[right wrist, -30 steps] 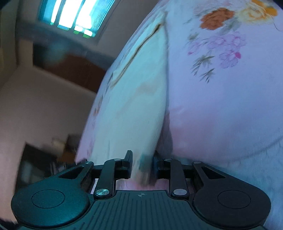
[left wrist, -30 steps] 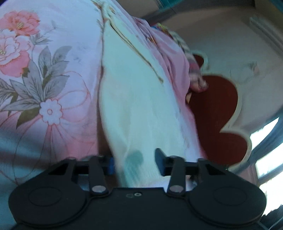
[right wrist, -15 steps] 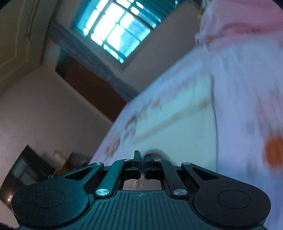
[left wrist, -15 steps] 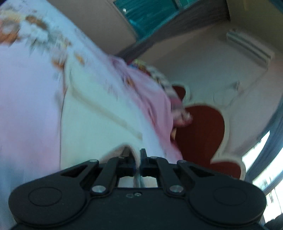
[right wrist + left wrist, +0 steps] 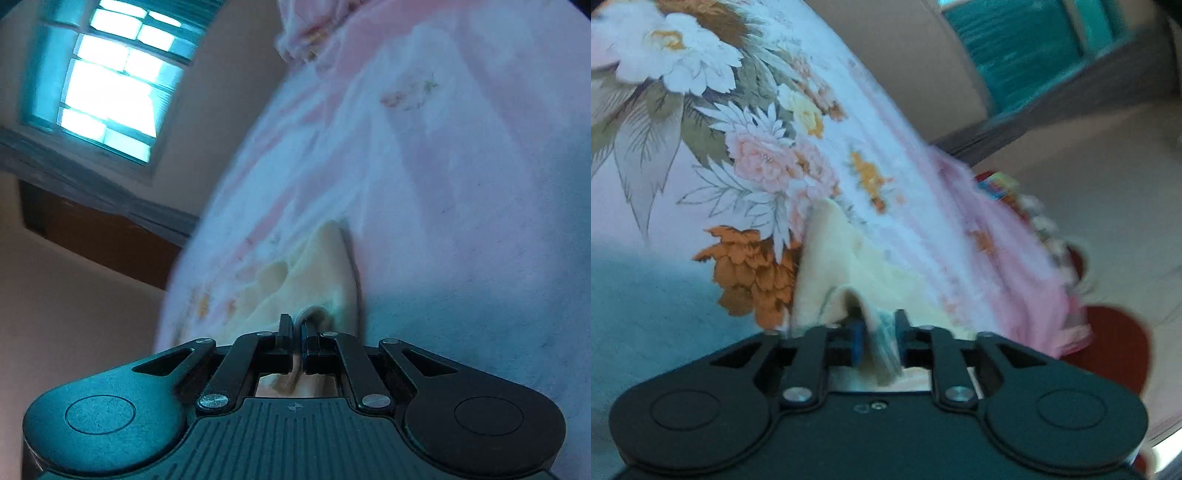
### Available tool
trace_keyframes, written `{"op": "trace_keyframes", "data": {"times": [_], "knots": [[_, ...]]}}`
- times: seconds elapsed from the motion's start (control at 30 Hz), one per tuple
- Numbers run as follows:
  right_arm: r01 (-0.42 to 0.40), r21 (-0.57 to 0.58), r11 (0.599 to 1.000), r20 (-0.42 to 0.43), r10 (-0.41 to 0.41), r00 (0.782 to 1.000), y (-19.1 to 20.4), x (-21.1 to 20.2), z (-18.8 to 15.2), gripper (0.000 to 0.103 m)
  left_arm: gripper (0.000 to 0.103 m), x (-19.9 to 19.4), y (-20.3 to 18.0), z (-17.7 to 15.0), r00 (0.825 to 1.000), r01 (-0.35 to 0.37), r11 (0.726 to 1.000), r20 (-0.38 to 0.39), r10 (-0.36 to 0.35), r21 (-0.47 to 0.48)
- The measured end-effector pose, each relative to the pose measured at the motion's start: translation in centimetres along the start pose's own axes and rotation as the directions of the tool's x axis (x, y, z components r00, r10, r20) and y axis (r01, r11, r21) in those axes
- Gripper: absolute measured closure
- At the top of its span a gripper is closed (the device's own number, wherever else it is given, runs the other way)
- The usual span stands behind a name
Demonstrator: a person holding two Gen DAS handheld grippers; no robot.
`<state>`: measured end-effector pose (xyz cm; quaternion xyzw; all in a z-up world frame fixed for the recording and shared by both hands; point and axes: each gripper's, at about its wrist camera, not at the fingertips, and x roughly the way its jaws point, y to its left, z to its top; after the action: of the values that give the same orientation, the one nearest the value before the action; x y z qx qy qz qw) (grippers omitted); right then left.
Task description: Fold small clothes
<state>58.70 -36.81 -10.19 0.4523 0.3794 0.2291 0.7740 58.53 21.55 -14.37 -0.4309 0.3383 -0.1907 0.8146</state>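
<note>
Cream cloth (image 5: 827, 258) lay on the floral bedsheet (image 5: 746, 155); we pinched its edge in both left gripper (image 5: 878, 341) and right gripper (image 5: 296, 341), jaws clamped for folding.

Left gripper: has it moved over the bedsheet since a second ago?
Yes. The left gripper, with the cream garment between its fingers, now faces different flowers on the bedsheet; exact direction unclear.

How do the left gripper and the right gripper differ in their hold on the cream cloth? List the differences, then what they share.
The left gripper has its jaws parted around a thick bunch of the cream cloth; the right gripper is nearly shut on a thin edge. Both hold the same cloth above the floral bedsheet.
</note>
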Motion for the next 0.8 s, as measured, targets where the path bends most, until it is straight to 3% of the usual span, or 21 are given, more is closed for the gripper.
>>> {"op": "trace_keyframes", "data": {"times": [0.03, 0.07, 0.13, 0.2, 0.3, 0.33, 0.43, 0.5, 0.57, 0.6, 0.63, 0.67, 0.73, 0.8], "knots": [[-0.022, -0.004, 1.0, 0.004, 0.023, 1.0, -0.2, -0.7, -0.4, 0.099, 0.064, -0.5, 0.2, -0.2, 0.999, 0.034, 0.999, 0.012, -0.033, -0.019], [-0.057, -0.03, 0.998, -0.002, 0.057, 0.998, -0.2, -1.3, -0.9, 0.099, 0.058, -1.1, 0.3, -0.4, 0.997, 0.072, 0.997, 0.024, -0.072, -0.027], [-0.099, -0.065, 0.993, -0.02, 0.098, 0.995, 0.0, -1.7, -1.2, 0.099, 0.055, -1.3, 0.2, -0.6, 0.995, 0.099, 0.994, 0.026, -0.099, -0.039], [-0.112, -0.087, 0.99, -0.031, 0.11, 0.993, 0.4, -1.2, -0.9, 0.099, 0.056, -0.5, -0.1, -0.1, 0.996, 0.082, 0.996, 0.027, -0.081, -0.038], [-0.087, -0.032, 0.996, 0.042, 0.088, 0.995, 0.0, -0.4, 0.9, 0.099, 0.053, 0.9, -0.4, 1.7, 0.997, 0.056, 0.997, 0.063, -0.053, -0.057], [-0.081, -0.021, 0.997, 0.073, 0.082, 0.994, -0.5, 0.0, 1.8, 0.098, 0.048, 0.6, 0.0, 2.4, 0.994, 0.036, 0.997, 0.105, -0.028, -0.07], [0.027, 0.03, 0.999, 0.112, -0.03, 0.993, -2.1, -0.7, 2.4, 0.096, 0.04, -0.7, 0.1, 3.0, 0.99, -0.001, 0.995, 0.139, 0.015, -0.102], [0.037, -0.029, 0.999, 0.11, -0.033, 0.993, -2.2, -2.7, 1.3, 0.094, 0.033, -2.6, -0.4, 2.6, 0.993, -0.018, 0.999, 0.115, 0.022, -0.038], [0.068, -0.108, 0.992, 0.071, -0.061, 0.996, -1.7, -5.1, -0.8, 0.071, 0.031, -4.6, -1.3, 1.5, 0.996, -0.069, 0.994, 0.06, 0.064, 0.083], [0.084, -0.145, 0.986, 0.072, -0.074, 0.995, -1.4, -6.1, -1.9, 0.046, 0.03, -6.1, -1.7, 0.3, 0.996, -0.081, 0.986, 0.04, 0.076, 0.147], [0.083, -0.213, 0.974, 0.078, -0.068, 0.995, -0.9, -7.6, -3.3, 0.041, 0.03, -7.4, -1.9, -0.9, 0.995, -0.1, 0.975, 0.02, 0.098, 0.199], [0.076, -0.287, 0.955, 0.091, -0.051, 0.994, -0.2, -9.0, -4.7, 0.041, 0.03, -8.3, -2.3, -2.0, 0.991, -0.132, 0.958, 0.018, 0.132, 0.256], [0.081, -0.377, 0.923, 0.094, -0.048, 0.994, 1.0, -10.4, -6.6, 0.042, 0.032, -8.8, -3.8, -4.3, 0.98, -0.194, 0.89, 0.039, 0.195, 0.412], [0.131, -0.453, 0.882, 0.132, -0.079, 0.988, 2.4, -9.6, -7.1, 0.042, 0.035, -8.2, -4.7, -4.7, 0.974, -0.223, 0.859, 0.071, 0.215, 0.462]]}}
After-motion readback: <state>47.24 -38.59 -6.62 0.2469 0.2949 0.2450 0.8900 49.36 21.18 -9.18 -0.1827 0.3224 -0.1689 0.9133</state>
